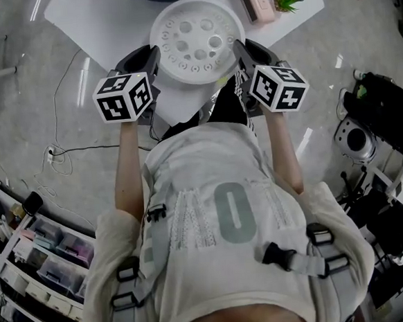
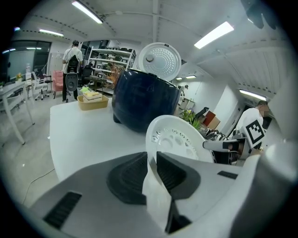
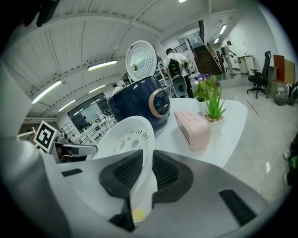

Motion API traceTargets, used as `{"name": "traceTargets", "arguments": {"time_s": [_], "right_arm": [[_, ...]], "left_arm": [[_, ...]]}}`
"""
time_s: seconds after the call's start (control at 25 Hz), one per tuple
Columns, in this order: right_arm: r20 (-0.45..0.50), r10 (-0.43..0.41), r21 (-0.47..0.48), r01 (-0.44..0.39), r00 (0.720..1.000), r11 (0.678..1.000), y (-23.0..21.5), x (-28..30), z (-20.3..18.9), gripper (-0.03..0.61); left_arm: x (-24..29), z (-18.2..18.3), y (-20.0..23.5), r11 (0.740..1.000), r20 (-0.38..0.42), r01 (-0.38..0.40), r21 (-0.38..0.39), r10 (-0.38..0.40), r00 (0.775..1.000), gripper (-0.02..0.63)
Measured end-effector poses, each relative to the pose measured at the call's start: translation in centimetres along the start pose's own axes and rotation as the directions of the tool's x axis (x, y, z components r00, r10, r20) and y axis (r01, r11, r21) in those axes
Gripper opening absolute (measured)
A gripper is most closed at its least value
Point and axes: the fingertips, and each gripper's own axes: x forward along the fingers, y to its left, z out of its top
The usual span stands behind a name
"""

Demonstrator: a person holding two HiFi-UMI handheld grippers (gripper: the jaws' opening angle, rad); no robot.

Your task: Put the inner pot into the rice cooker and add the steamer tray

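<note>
A round white steamer tray (image 1: 196, 42) with several holes hangs over the near part of the white table (image 1: 107, 25), held from both sides. My left gripper (image 1: 153, 60) is shut on its left rim, my right gripper (image 1: 238, 53) on its right rim. In the left gripper view the tray (image 2: 179, 142) stands on edge between the dark pads (image 2: 125, 179). The right gripper view shows the tray (image 3: 128, 142) pinched the same way. The dark blue rice cooker (image 2: 144, 102) stands beyond with its white-lined lid (image 2: 159, 58) open; the cooker (image 3: 139, 104) also shows from the right. Its inside is hidden.
A pink box (image 3: 192, 128) and a small potted plant (image 3: 213, 109) stand at the table's right end. A tan tray of items (image 2: 92, 100) sits at the far left corner. Cables lie on the floor (image 1: 62, 154) left of me; shelves and gear are at both sides.
</note>
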Motion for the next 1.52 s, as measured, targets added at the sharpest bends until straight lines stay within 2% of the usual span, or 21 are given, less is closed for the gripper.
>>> {"name": "traceTargets", "arguments": {"time_s": [0.36, 0.6, 0.8, 0.96, 1.12, 1.32, 1.44, 1.52], "right_arm": [[0.044, 0.096, -0.126, -0.090, 0.994, 0.988, 4.9, 0.8, 4.4, 0.071], [0.058, 0.152, -0.180, -0.140, 0.987, 0.974, 8.0, 0.8, 7.5, 0.069], [0.087, 0.218, -0.242, -0.191, 0.972, 0.951, 10.0, -0.1, 11.4, 0.064], [0.144, 0.251, -0.296, -0.201, 0.957, 0.934, 10.7, -0.5, 15.4, 0.062], [0.208, 0.259, -0.338, -0.180, 0.943, 0.924, 11.3, -0.6, 19.6, 0.061], [0.293, 0.255, -0.384, -0.131, 0.921, 0.914, 10.7, -1.2, 26.9, 0.061], [0.326, 0.239, -0.397, -0.097, 0.915, 0.913, 10.1, -0.9, 28.0, 0.063], [0.333, 0.222, -0.397, -0.077, 0.917, 0.915, 9.4, -0.7, 28.6, 0.064]], "left_arm": [[-4.1, 2.5, 2.4, 0.996, 0.121, -0.068, -0.057, 0.075, 0.990, 0.072], [-6.9, 5.7, 3.4, 0.993, 0.205, -0.108, -0.039, 0.114, 0.972, 0.071], [-9.4, 9.6, 2.9, 0.992, 0.318, -0.127, -0.027, 0.129, 0.939, 0.067], [-10.5, 13.7, 2.2, 0.989, 0.396, -0.150, 0.018, 0.131, 0.909, 0.066], [-11.2, 18.6, 1.8, 0.981, 0.464, -0.177, 0.073, 0.124, 0.877, 0.064], [-10.8, 26.7, 0.2, 0.973, 0.543, -0.192, 0.130, 0.092, 0.834, 0.061], [-10.1, 28.4, -0.1, 0.967, 0.570, -0.199, 0.160, 0.074, 0.818, 0.060], [-9.4, 29.5, -0.4, 0.963, 0.575, -0.202, 0.178, 0.065, 0.815, 0.060]]}}
